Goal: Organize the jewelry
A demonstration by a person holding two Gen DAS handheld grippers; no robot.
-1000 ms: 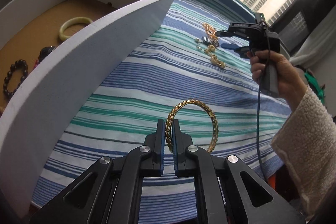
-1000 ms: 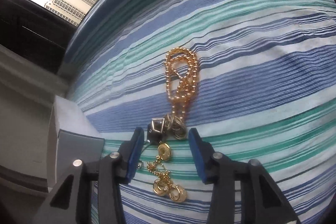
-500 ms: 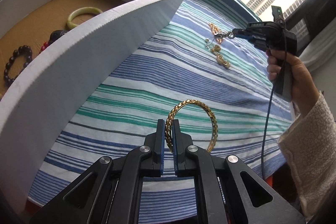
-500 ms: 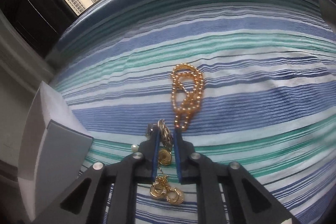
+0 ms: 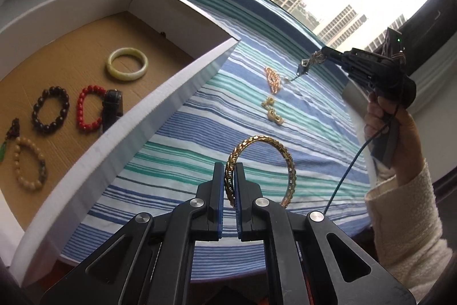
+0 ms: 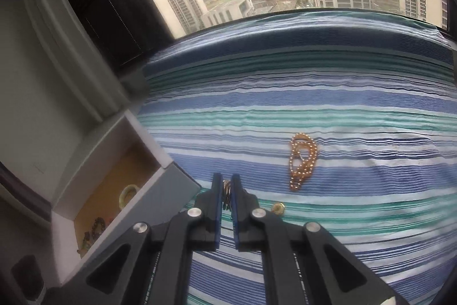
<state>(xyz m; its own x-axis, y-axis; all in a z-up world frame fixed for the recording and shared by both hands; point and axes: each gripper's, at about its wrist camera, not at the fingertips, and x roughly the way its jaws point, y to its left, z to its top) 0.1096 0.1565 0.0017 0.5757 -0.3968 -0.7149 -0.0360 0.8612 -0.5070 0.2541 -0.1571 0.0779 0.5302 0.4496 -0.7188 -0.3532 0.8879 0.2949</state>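
My left gripper [image 5: 228, 176] is shut on a gold chain-link bangle [image 5: 287, 162] and holds it upright above the striped cloth [image 5: 177, 156]. My right gripper [image 6: 227, 187] is shut on a silver chain necklace [image 6: 227, 186]; in the left wrist view [image 5: 321, 55] the necklace's dark pendant [image 5: 302, 66] hangs below it, clear of the cloth. A gold bead chain [image 5: 272, 79] [image 6: 302, 159] and gold earrings [image 5: 272, 112] [image 6: 277, 208] lie on the cloth.
A white box with a cardboard floor [image 5: 71, 62] stands at the left, also seen in the right wrist view [image 6: 114, 185]. It holds a pale green bangle [image 5: 127, 67], dark, red and tan bead bracelets, and a black item. A window is behind the table.
My right gripper closed on the silver necklace and lifted it off the cloth, leaving the gold chain and earrings behind. My left gripper rose with the bangle, bringing the box's inside into view.
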